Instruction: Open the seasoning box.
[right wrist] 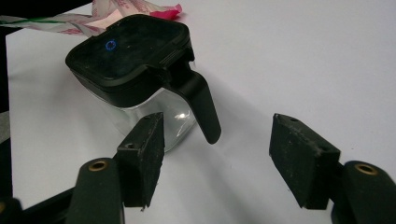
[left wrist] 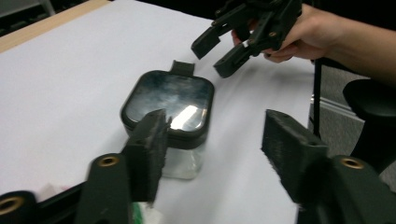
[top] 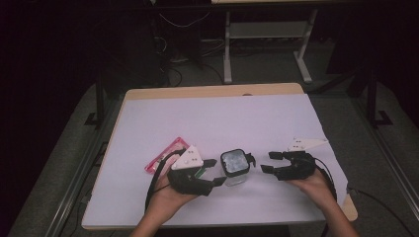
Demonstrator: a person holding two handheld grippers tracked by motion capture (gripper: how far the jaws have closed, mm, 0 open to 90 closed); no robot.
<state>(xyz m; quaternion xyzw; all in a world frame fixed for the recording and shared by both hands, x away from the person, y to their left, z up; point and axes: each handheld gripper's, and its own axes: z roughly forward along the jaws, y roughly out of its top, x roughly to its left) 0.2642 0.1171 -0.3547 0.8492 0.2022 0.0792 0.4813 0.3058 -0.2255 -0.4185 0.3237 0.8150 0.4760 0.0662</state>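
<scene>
Pink wrapper (top: 163,155): it lies flat on the white counter (top: 217,118) at the far left, partly under your left tool; in the right gripper view (right wrist: 135,9) its crumpled end shows just behind the container.
Left tool (top: 216,172): your left hand (top: 168,195) holds it just left of the container, pointing right. The jaws stand apart with nothing between them. In the left gripper view (left wrist: 215,154) one pad (left wrist: 152,149) sits in front of the container's near side, whether touching I cannot tell, and the other is off to its right over bare counter.
Container (top: 234,167): a clear square box with a dark lid stands upright near the counter's front edge, between your two tools. The lid is on (left wrist: 168,105), and a black latch tab (right wrist: 198,105) hangs down its right-hand side, facing your right tool.
Right tool (top: 271,162): your right hand (top: 311,185) holds it just right of the container, pointing left. The jaws are parted and hold nothing (right wrist: 215,163); the latch tab lies ahead of the gap, not touched.
</scene>
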